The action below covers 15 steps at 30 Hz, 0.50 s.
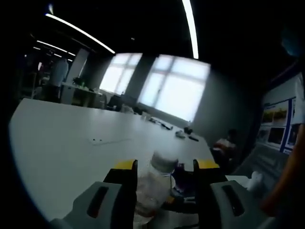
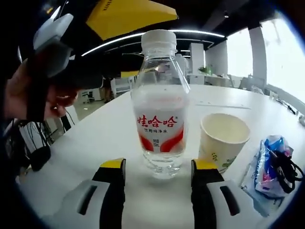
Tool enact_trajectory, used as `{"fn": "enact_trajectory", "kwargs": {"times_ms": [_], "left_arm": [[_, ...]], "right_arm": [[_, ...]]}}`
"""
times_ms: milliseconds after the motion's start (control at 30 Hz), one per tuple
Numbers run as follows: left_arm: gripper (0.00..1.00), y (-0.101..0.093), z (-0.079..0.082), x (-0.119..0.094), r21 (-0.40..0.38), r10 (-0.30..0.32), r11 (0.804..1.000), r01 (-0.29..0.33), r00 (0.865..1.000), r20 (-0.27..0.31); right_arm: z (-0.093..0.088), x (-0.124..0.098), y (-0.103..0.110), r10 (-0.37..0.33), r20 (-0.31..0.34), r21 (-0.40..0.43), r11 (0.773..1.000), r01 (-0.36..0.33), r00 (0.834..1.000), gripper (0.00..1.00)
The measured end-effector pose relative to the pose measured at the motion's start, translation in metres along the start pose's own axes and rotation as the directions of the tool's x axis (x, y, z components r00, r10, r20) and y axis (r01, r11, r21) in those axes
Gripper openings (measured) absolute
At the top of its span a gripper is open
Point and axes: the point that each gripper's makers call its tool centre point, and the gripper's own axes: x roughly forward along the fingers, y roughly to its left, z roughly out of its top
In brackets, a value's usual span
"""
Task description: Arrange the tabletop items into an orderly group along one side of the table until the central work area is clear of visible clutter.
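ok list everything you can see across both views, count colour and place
water bottle: one, clear with white cap and red label, upright on table between right claw's jaws
paper cup: one, cream, right of bottle
wrapped packet: one, blue and white, beside cup
table: one, white
small dark items: a few, far table edge
windows: bright, far wall
left claw: yellow-tipped, around the bottle
right claw: yellow-tipped, open
hand: one, holding other claw

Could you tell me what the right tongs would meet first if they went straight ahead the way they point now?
Most likely the water bottle, standing upright on the table between the open right tongs. The paper cup stands off to one side.
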Motion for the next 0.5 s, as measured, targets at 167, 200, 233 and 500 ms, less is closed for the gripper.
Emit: {"fn": "enact_trajectory", "kwargs": {"times_ms": [167,200,233,500], "left_arm": [[0.50,0.000,-0.005,-0.002,-0.006,0.009,1.000,-0.009,1.000,-0.014],[0.51,0.000,-0.006,-0.002,-0.010,0.010,1.000,-0.010,1.000,-0.017],[0.52,0.000,-0.007,-0.001,-0.011,0.010,1.000,-0.010,1.000,-0.022],[0.62,-0.001,-0.015,-0.001,0.004,0.029,1.000,-0.029,0.998,-0.060]], "right_arm": [[-0.002,-0.004,-0.004,0.032,-0.017,0.019,0.999,-0.032,0.999,0.54],[-0.003,-0.004,-0.004,0.035,-0.018,0.025,0.999,-0.034,0.999,0.55],[-0.004,-0.005,-0.002,0.054,-0.027,0.048,0.997,-0.052,0.998,0.58],[-0.006,-0.013,0.005,0.093,-0.038,-0.005,0.996,-0.094,0.995,0.63]]}}
